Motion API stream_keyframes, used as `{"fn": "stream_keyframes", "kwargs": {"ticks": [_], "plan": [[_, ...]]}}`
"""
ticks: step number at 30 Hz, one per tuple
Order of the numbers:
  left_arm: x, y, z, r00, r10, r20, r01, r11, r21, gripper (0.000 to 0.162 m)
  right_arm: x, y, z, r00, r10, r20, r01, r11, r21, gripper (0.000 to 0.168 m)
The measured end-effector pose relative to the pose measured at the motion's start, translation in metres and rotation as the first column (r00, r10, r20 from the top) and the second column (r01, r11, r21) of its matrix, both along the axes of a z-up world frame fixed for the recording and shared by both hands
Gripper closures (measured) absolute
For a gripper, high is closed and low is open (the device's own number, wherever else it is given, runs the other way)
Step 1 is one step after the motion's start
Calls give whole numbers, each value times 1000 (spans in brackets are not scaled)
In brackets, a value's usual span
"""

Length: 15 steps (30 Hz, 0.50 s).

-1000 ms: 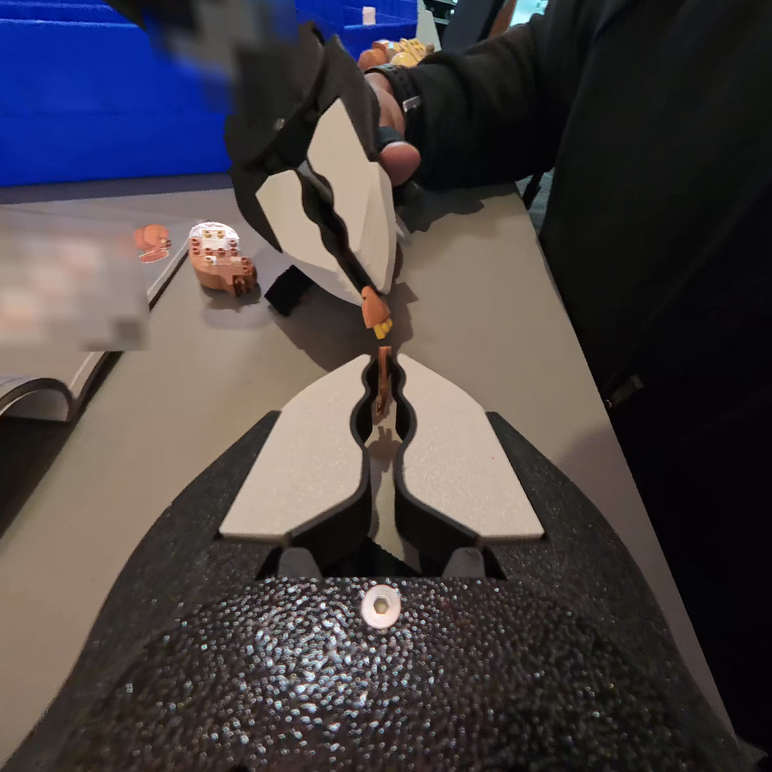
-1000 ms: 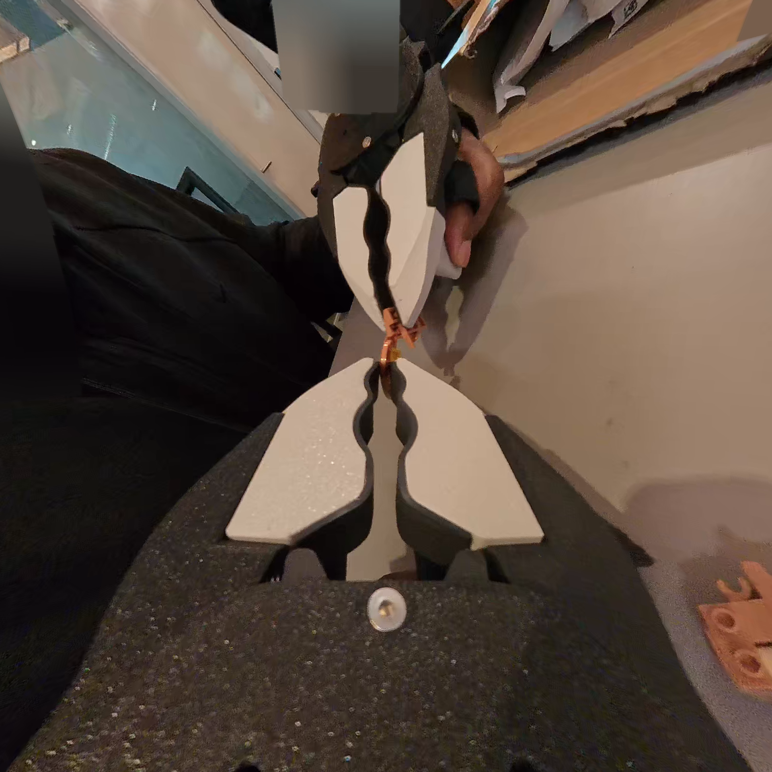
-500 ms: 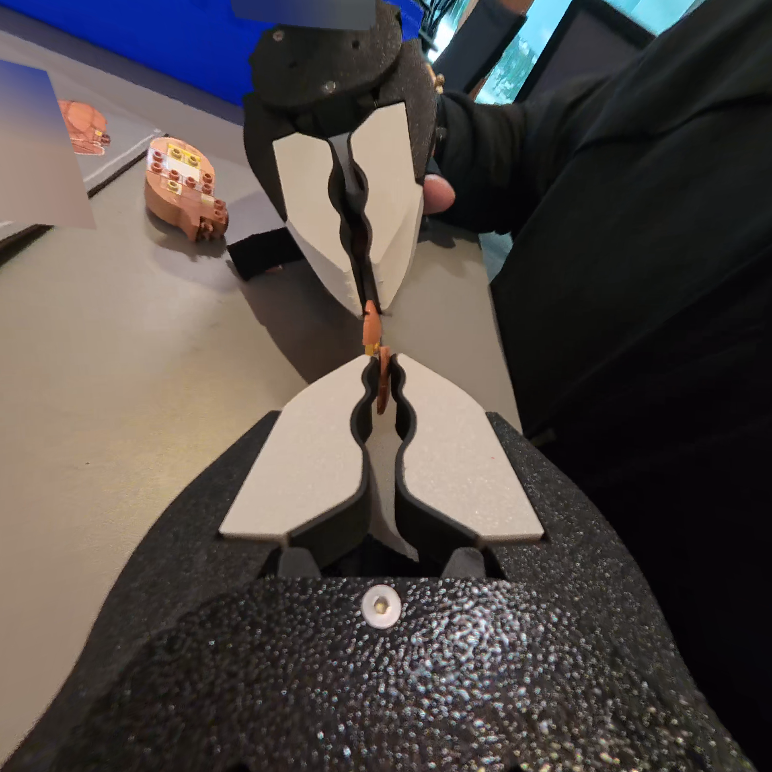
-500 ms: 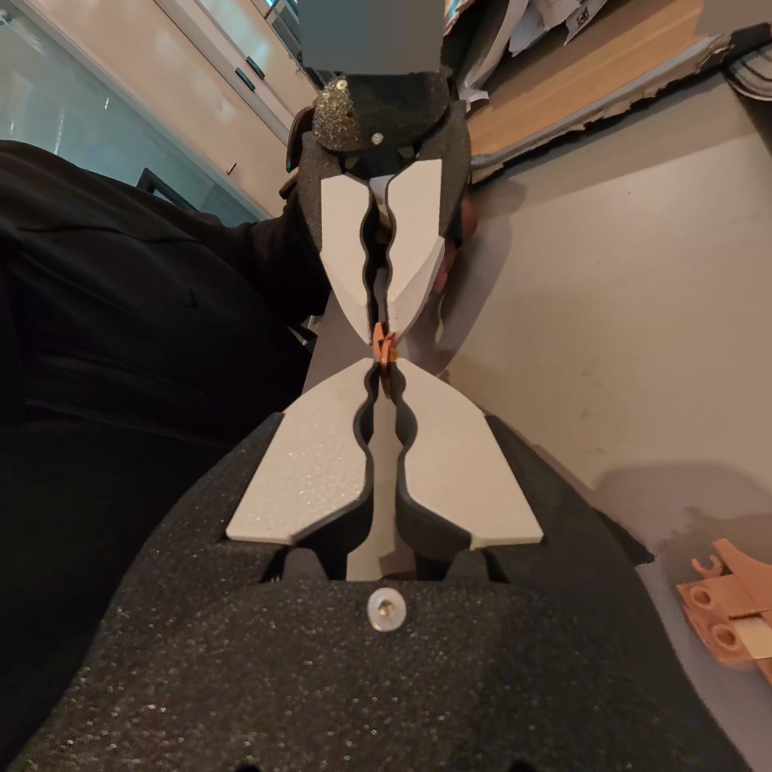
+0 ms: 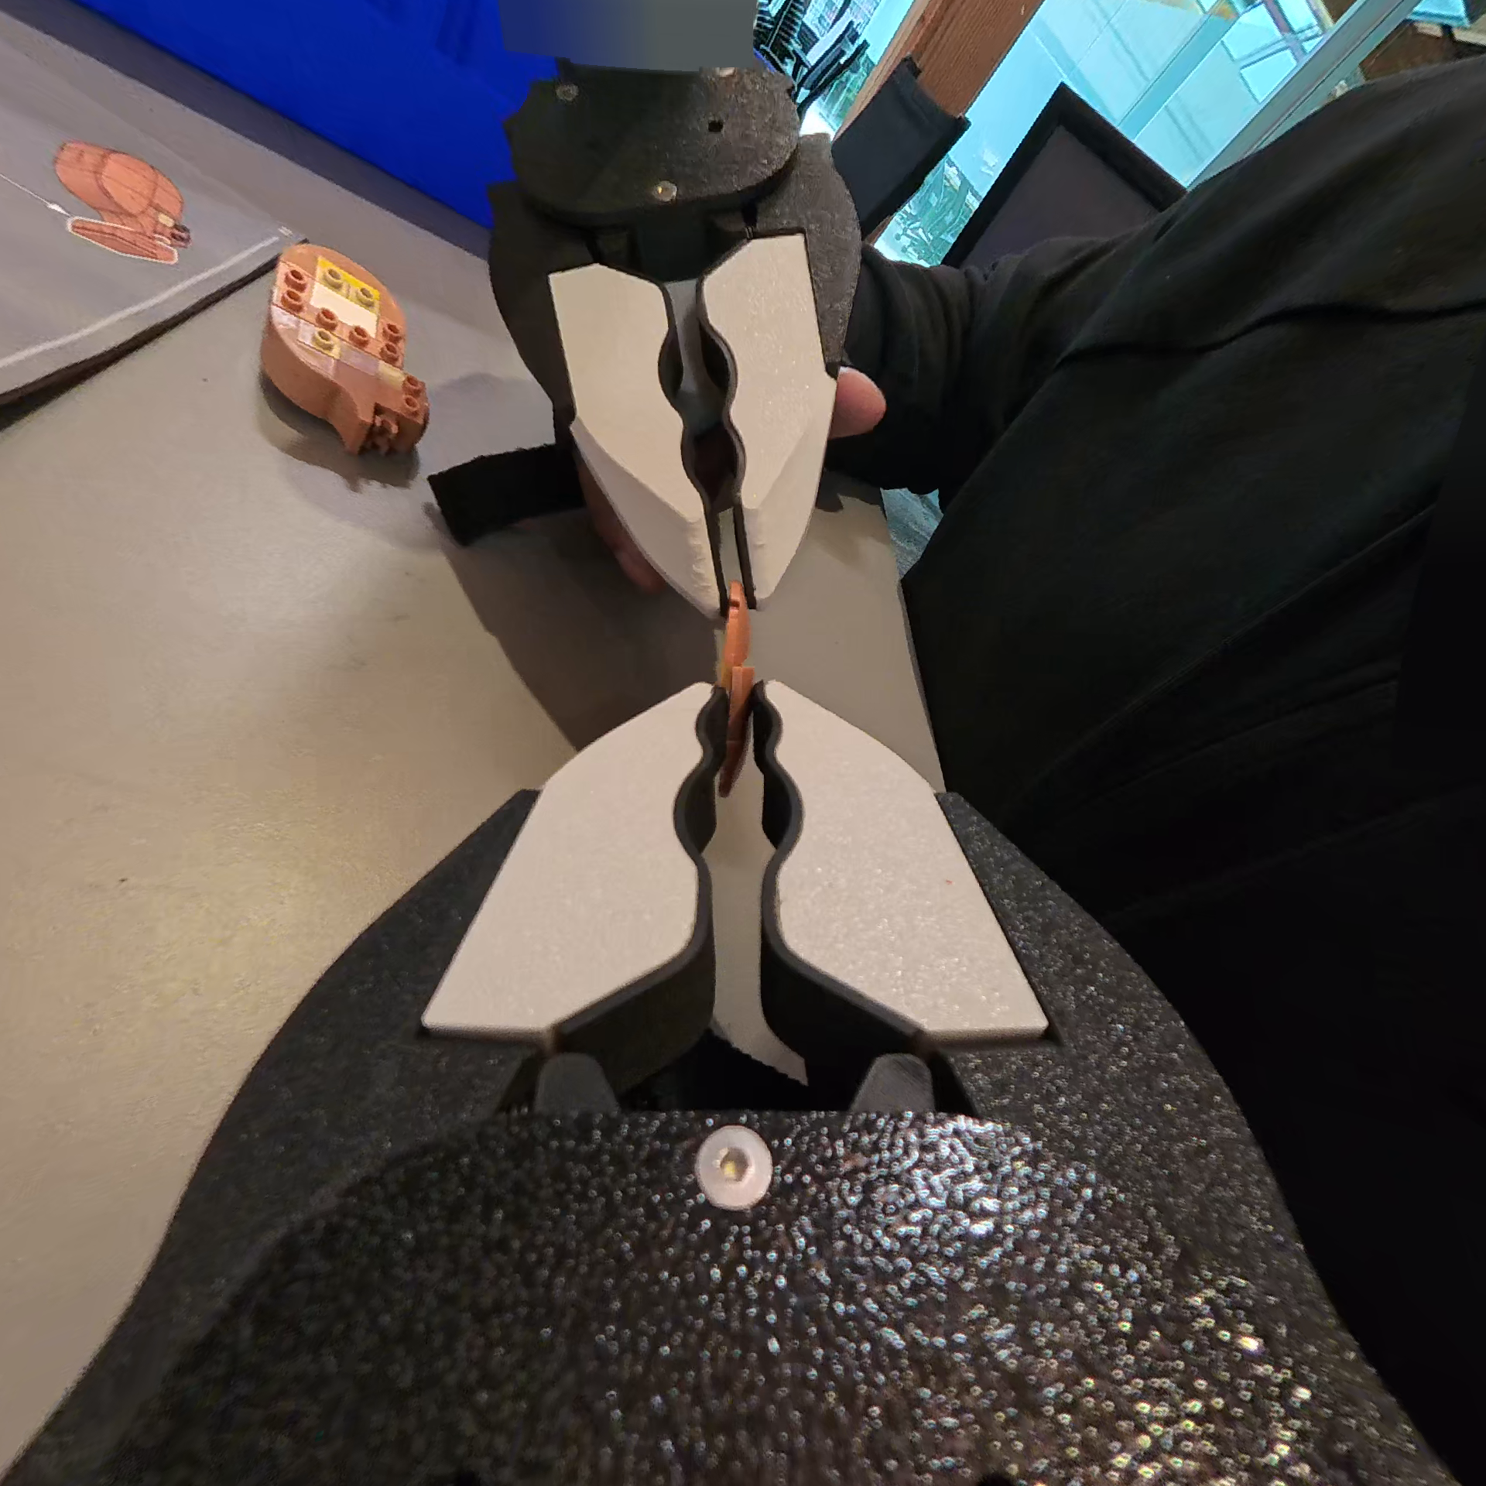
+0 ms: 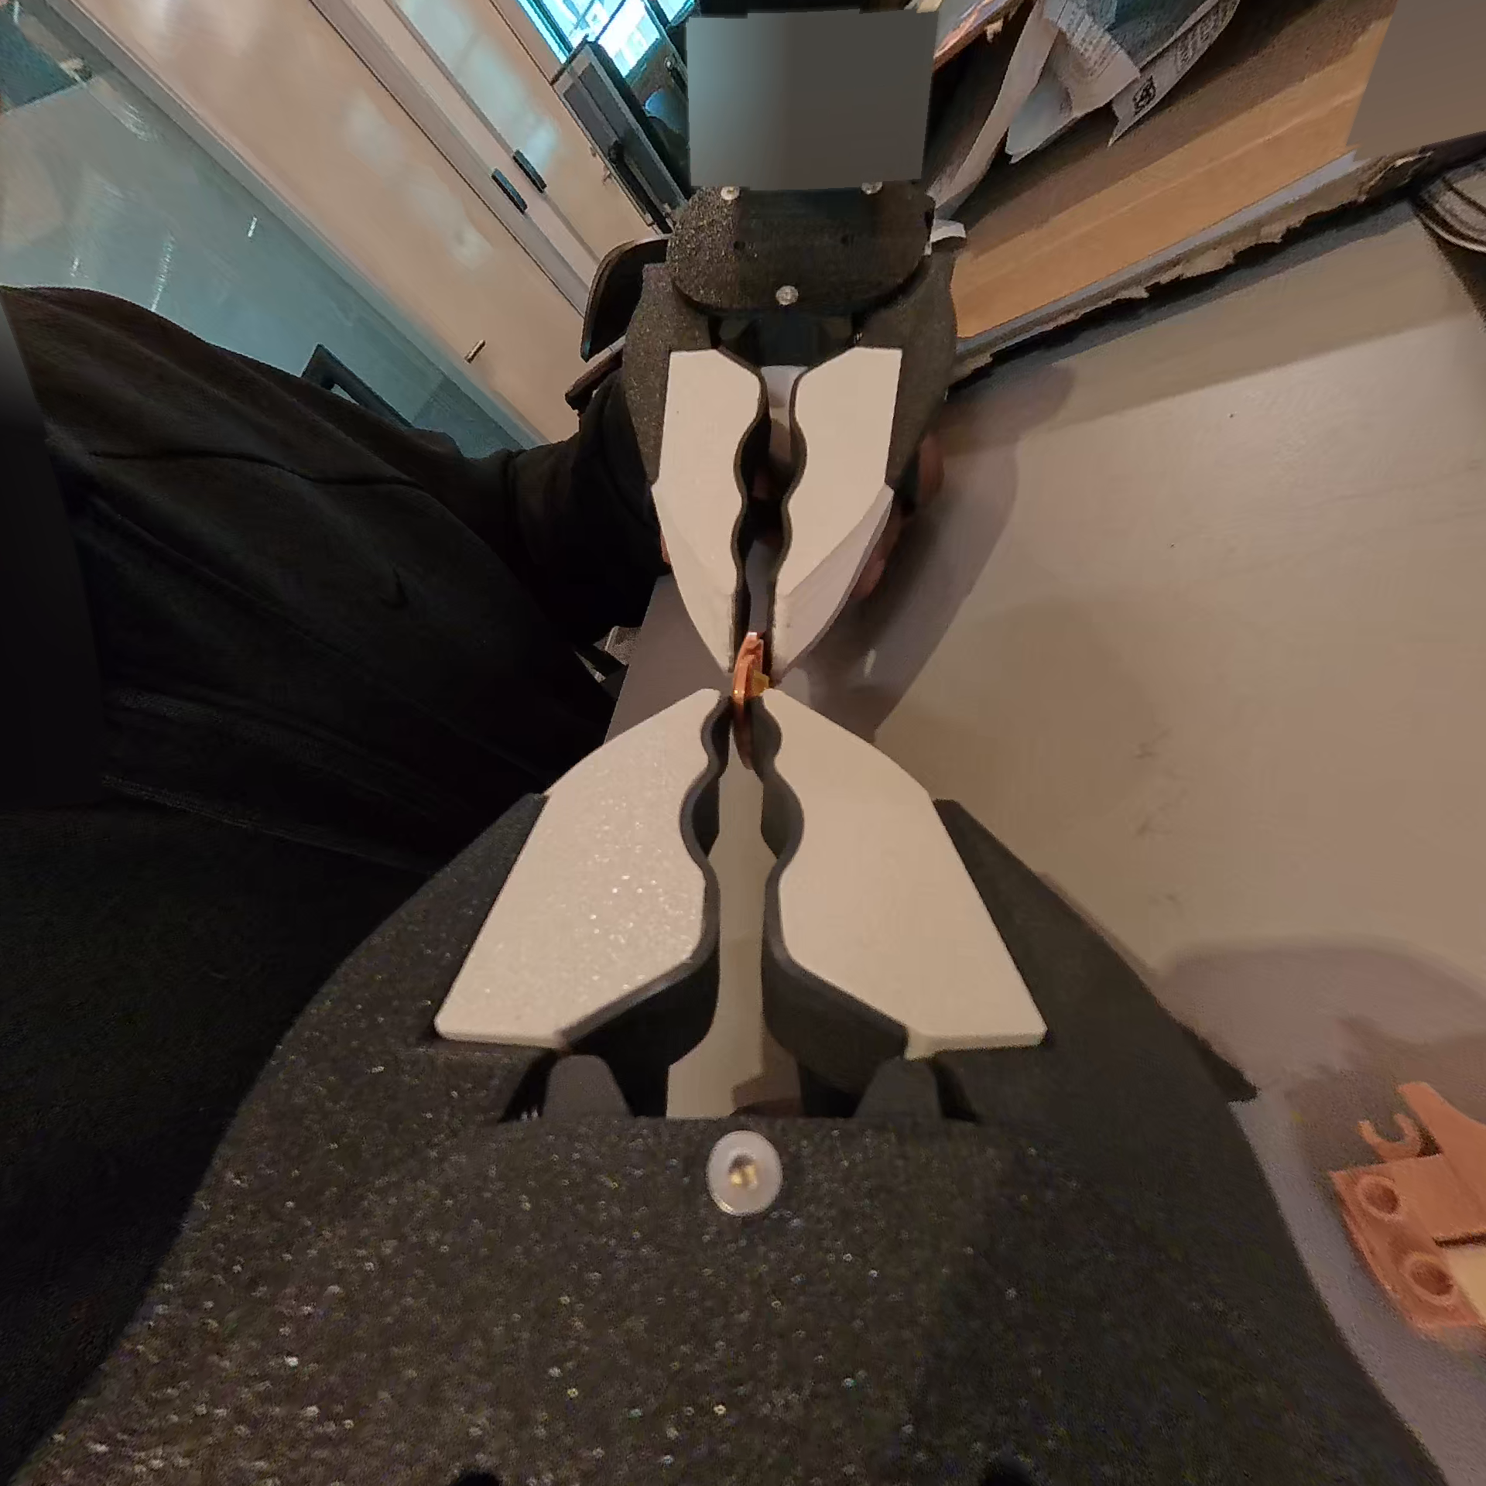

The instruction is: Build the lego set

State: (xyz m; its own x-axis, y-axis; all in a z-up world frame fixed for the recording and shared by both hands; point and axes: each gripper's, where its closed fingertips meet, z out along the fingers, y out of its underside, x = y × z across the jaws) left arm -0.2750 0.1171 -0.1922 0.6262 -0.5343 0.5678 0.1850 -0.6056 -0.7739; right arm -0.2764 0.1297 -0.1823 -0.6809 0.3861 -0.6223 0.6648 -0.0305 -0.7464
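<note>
Grey table [image 5: 201, 724]; blue panel [image 5: 322, 72] behind; cardboard [image 6: 1166, 161] at far edge.

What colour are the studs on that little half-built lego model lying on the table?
Mostly reddish-brown, with a few yellow ones, on the half-built lego model. The left wrist view shows it best.

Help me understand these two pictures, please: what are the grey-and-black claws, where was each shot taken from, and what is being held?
These are two hand-held grippers, one in each of a person's hands, with a camera on each looking along its fingers. In the left wrist view the near claw is the left gripper; the one facing it is the right gripper. The right wrist view is the reverse. Each is shut on a small brown Lego piece: the left's and the right's meet tip to tip above the grey table. On the table lie a partly built brown Lego model and an open instruction booklet. A black sleeve fills the right side.
</note>
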Motion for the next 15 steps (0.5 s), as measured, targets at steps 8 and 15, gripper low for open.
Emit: {"fn": "stream_keyframes", "kwargs": {"ticks": [8,15], "plan": [[1,0,-2,1000,-4,-8,4,1000,-11,156,0,-1,0,1000,-4,2,4,1000,-2,164],[1,1,-2,1000,0,-11,0,1000,-13,155,0,-3,0,1000,-2,8,2,1000,-7,164]]}}
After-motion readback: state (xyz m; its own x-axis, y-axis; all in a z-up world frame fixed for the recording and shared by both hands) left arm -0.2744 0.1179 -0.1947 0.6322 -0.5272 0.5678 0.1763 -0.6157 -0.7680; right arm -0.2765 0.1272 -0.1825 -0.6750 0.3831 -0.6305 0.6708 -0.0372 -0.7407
